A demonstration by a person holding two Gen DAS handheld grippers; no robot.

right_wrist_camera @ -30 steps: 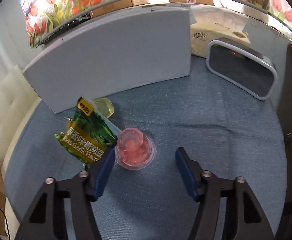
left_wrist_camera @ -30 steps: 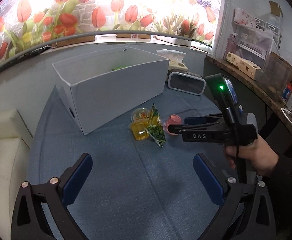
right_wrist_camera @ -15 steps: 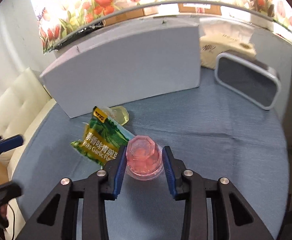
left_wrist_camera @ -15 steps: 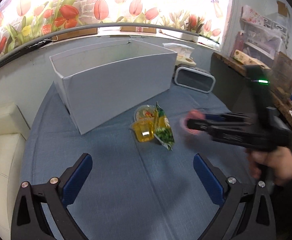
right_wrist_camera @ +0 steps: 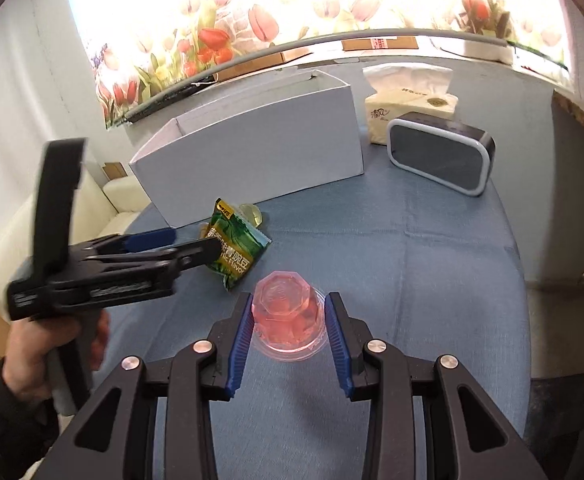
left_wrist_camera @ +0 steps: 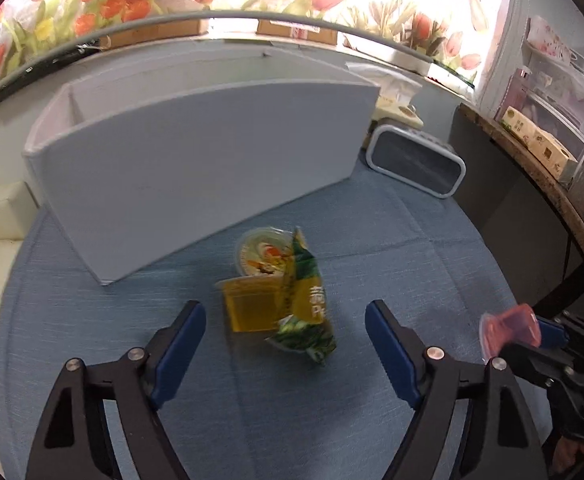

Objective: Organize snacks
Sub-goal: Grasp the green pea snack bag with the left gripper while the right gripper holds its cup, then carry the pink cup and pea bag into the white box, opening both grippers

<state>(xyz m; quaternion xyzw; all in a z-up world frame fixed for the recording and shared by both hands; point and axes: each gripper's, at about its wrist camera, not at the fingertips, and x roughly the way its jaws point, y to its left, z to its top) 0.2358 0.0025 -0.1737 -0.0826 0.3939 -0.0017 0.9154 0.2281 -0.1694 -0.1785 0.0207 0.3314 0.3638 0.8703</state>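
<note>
The left hand-held gripper (left_wrist_camera: 286,344), its jaws just narrowing but gripping nothing, needed to settle squarely around the yellow jelly cup (left_wrist_camera: 252,304) and green pea packet (left_wrist_camera: 305,316) lying between its fingers at frame centre. At lower right, the right hand-held gripper (right_wrist_camera: 288,330) clenched the pink jelly cup (right_wrist_camera: 288,316); carrying it level suited the white box (right_wrist_camera: 252,152).

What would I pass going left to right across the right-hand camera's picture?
Left gripper → green snack bag → pink jelly cup held in the right gripper → dark clock.
</note>
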